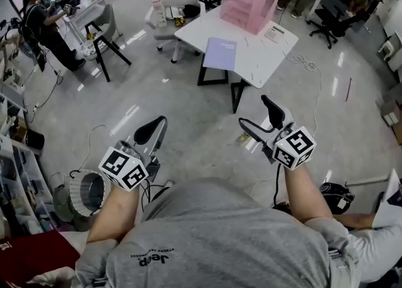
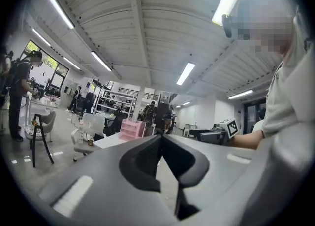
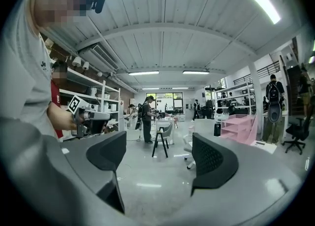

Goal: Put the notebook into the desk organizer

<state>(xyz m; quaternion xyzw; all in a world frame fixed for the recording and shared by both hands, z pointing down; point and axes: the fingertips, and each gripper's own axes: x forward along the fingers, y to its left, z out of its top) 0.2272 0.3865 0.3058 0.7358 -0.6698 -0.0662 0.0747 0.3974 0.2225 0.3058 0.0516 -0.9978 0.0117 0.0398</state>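
Observation:
A lavender notebook (image 1: pixel 220 53) lies flat at the near left edge of a white table (image 1: pixel 264 61). A pink desk organizer (image 1: pixel 249 5) stands at the table's far side, and it also shows small in the distance as the pink organizer (image 2: pixel 132 129) and the organizer (image 3: pixel 238 126). Both grippers hang over the floor, well short of the table. My left gripper (image 1: pixel 151 131) is shut, its jaws meeting with nothing between them (image 2: pixel 161 139). My right gripper (image 1: pixel 254 112) stands open and empty (image 3: pixel 160 156).
A white chair (image 1: pixel 176 4) sits left of the table and a black stool (image 1: pixel 103 42) stands further left beside a person (image 1: pixel 47 26). A black office chair (image 1: pixel 333 14) is at the far right. A round white bin (image 1: pixel 88 192) and cables lie on the floor nearby.

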